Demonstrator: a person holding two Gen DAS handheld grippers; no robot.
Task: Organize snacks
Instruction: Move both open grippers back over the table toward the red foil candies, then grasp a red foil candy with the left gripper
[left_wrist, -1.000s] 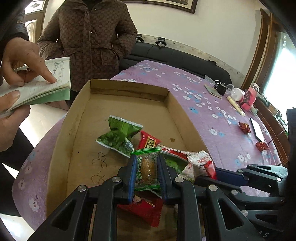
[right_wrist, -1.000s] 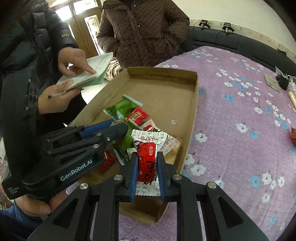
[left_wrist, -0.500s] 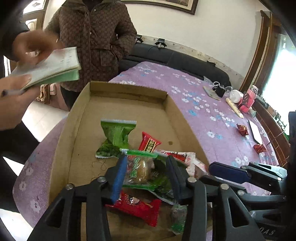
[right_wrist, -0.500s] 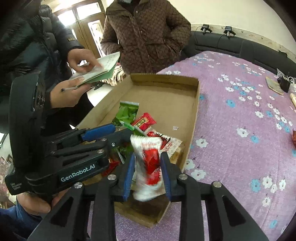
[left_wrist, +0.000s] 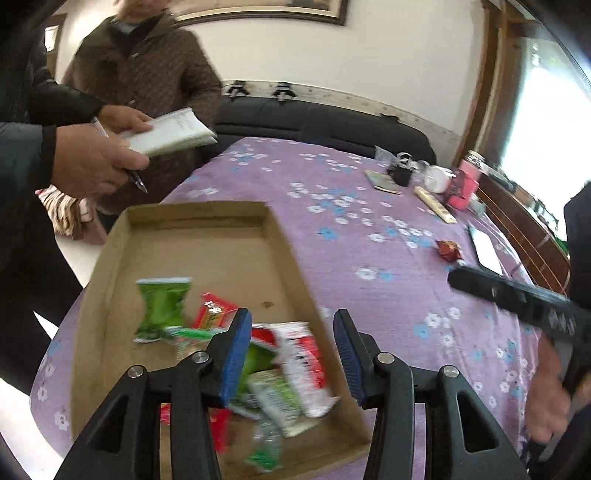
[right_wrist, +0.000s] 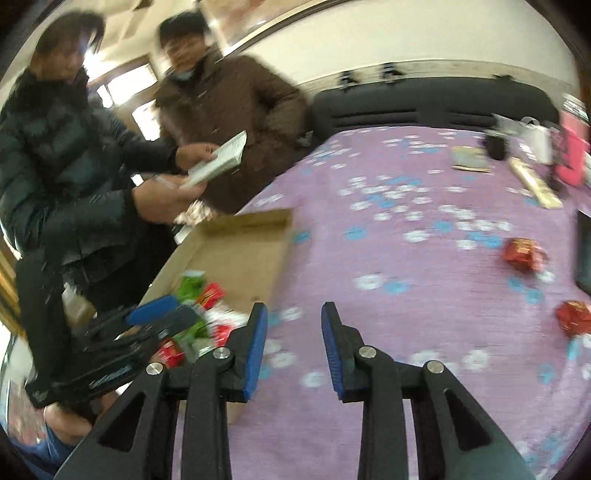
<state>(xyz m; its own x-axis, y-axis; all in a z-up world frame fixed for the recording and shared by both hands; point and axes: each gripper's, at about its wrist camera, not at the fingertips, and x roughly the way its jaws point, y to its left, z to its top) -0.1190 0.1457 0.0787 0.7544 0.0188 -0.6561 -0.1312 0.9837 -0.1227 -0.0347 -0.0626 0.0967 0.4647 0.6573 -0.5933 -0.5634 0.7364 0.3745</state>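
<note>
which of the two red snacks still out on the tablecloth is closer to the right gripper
The lower red snack, near the picture's right edge; the other red snack lies farther up the purple tablecloth from the right gripper.

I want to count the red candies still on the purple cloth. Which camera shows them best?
Right wrist view: two red candies show on the cloth. Left wrist view shows only one, small and far.

Both the left gripper (left_wrist: 291, 354) and right gripper (right_wrist: 293, 347) have let go, their snack packets (left_wrist: 288, 373) dropped into the cardboard box (left_wrist: 110, 266).

Purple flowered tablecloth (left_wrist: 369, 258) — brown cardboard tray (left_wrist: 207, 251)
</note>
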